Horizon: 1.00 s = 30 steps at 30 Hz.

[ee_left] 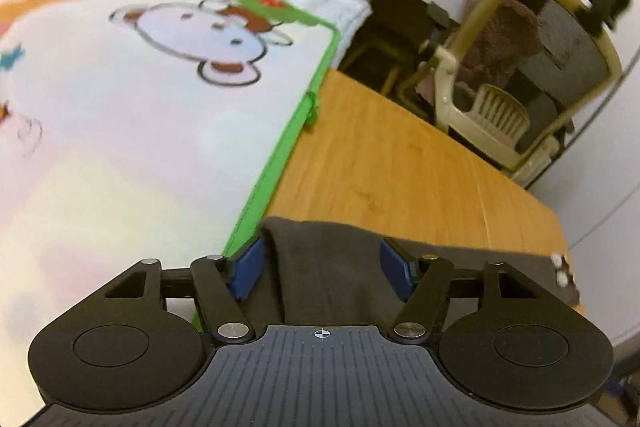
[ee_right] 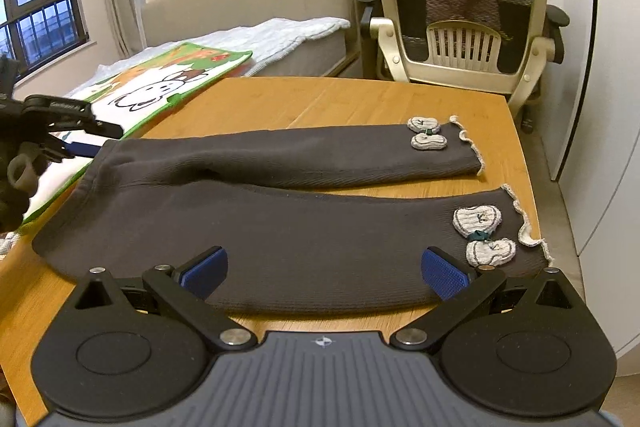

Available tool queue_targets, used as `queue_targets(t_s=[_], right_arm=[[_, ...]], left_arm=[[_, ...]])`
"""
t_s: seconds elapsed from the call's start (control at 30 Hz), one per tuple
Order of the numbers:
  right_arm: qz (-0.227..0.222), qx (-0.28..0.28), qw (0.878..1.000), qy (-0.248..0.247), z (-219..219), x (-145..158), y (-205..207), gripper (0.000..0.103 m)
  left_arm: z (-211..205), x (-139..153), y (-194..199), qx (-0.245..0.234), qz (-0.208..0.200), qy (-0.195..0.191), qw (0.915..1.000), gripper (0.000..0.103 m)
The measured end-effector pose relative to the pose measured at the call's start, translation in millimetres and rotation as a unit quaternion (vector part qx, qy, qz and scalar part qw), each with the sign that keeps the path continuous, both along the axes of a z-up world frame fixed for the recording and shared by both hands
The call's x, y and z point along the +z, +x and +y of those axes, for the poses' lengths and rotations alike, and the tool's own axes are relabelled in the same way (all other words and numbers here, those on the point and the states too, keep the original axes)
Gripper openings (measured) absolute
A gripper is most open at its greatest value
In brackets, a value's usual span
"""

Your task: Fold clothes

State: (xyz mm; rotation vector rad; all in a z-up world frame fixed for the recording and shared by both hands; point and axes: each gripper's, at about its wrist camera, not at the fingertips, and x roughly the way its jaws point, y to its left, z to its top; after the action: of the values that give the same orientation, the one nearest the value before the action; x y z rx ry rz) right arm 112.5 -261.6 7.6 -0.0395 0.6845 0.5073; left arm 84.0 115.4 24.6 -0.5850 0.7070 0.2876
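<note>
Dark grey children's trousers (ee_right: 280,227) lie flat on the wooden table (ee_right: 320,99), waist to the left, both legs running right with white heart patches (ee_right: 476,219) and lace cuffs. My right gripper (ee_right: 324,267) is open, its blue pads (ee_right: 206,271) just above the near leg's front edge. My left gripper (ee_left: 322,259) is at the waist; in its own view the grey waistband (ee_left: 328,267) lies between its blue pads (ee_left: 250,267), which stand apart. In the right wrist view the left gripper (ee_right: 84,143) sits at the waistband's far corner.
A white cartoon-print mat with a green border (ee_left: 160,107) lies left of the table, over a bed. A beige mesh office chair (ee_right: 464,3) stands behind the table's far edge. The table's right edge is near the cuffs.
</note>
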Motion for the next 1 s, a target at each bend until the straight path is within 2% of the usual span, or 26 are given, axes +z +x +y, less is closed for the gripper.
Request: queue_targets(t_s=[0.13,0.27,0.37,0.47,0.5,0.53,0.63,0.73,0.87,0.93,0.97,1.0], right_arm=[[-0.012,-0.007,1.000,0.007,-4,5,6,0.103],[-0.034,-0.037,0.998,0.022,-15,18,26,0.103],[-0.055,-0.074,0.995,0.036,-30,28,49,0.103],[-0.037,-0.109,0.991,0.066,-49,33,87,0.103],[-0.024,-0.120,0.990,0.074,-54,33,99,0.099],[-0.014,-0.128,0.988,0.080,-58,31,112,0.086],[0.008,-0.144,0.987,0.071,-60,25,148,0.059],[0.008,-0.144,0.988,0.049,-52,16,170,0.049],[0.033,-0.135,0.989,0.050,-42,-1,189,0.049],[0.050,-0.136,0.988,0.049,-39,-12,194,0.048],[0.047,-0.132,0.989,0.049,-37,-14,194,0.044],[0.045,-0.129,0.989,0.049,-36,-16,193,0.033]], left_arm=[[10,-5,12,0.017,0.002,-0.028,0.9995,0.071],[8,-6,25,0.019,0.011,-0.007,0.9997,0.060],[3,-5,26,0.014,0.014,0.012,0.9997,0.057],[4,-5,26,0.014,0.014,0.011,0.9997,0.054],[5,-4,26,0.014,0.013,0.006,0.9998,0.055],[7,-4,27,0.014,0.012,0.002,0.9998,0.057],[10,-4,30,0.010,0.012,-0.008,0.9999,0.067],[8,-5,36,0.008,0.012,-0.004,0.9999,0.068],[5,-6,41,0.004,0.011,0.008,0.9999,0.067],[4,-7,41,0.003,0.010,0.014,0.9999,0.063],[4,-8,41,0.003,0.010,0.018,0.9998,0.057],[4,-8,41,0.003,0.010,0.022,0.9997,0.053]])
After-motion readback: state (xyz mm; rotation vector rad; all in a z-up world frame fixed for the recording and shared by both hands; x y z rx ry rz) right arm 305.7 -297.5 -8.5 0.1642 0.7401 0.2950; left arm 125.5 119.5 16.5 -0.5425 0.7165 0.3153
